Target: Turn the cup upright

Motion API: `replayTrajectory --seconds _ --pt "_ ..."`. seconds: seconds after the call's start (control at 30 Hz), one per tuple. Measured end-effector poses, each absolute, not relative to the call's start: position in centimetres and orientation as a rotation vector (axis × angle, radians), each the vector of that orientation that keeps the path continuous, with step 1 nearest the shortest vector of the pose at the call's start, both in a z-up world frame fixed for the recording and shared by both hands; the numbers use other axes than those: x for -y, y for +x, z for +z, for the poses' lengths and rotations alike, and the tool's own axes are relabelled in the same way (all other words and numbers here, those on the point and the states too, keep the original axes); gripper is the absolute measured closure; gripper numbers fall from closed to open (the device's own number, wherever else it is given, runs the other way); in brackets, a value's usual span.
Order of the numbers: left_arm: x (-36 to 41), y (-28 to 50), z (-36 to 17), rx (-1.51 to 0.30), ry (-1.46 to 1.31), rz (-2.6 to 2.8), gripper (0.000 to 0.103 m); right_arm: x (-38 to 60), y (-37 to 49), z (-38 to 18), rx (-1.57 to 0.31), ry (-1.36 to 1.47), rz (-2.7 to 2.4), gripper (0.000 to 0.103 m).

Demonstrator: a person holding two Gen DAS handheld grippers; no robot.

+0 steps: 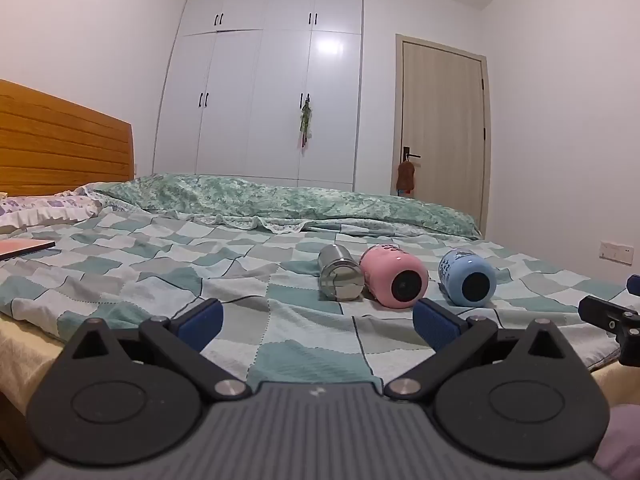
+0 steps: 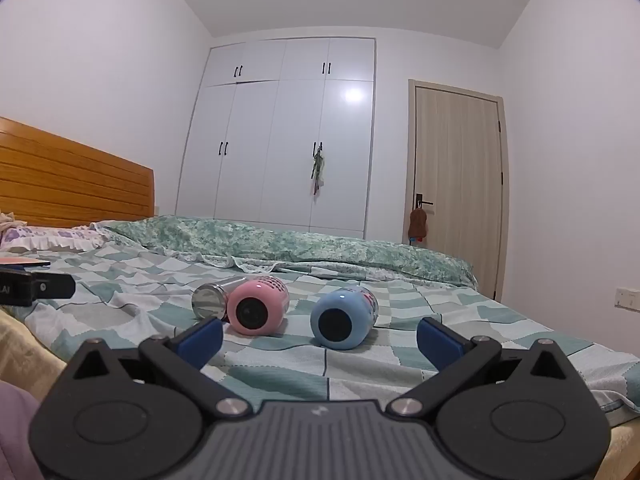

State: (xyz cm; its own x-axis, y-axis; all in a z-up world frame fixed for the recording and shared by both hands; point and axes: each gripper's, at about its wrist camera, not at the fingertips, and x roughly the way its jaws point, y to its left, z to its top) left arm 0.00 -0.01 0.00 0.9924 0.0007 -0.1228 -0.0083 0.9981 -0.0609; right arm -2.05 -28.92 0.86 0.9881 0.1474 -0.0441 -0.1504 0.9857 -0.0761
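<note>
Blue-padded tongs [image 1: 318,320] [image 2: 320,340] wide open, empty.

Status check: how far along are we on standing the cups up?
Nothing is done: the steel cup, pink cup and blue cup all lie on their sides on the bed. Nothing is in hand; left gripper and right gripper are open, short of them. All flips remain.

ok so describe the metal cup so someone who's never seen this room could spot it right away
Start at the bed with the green and white checked cover, in front of the white wardrobe. Three cups lie on their sides in a row near its front edge. The metal cup is the leftmost, touching the pink cup; it alone is bare shiny steel, while the blue cup lies apart at the right end.
</note>
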Motion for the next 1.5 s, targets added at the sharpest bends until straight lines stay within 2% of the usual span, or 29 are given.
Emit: replayTrajectory --seconds 1.5 --pt "0.29 0.07 -0.01 -0.131 -0.057 0.005 0.0 28.81 -2.01 0.84 -0.036 -0.082 0.15 0.0"
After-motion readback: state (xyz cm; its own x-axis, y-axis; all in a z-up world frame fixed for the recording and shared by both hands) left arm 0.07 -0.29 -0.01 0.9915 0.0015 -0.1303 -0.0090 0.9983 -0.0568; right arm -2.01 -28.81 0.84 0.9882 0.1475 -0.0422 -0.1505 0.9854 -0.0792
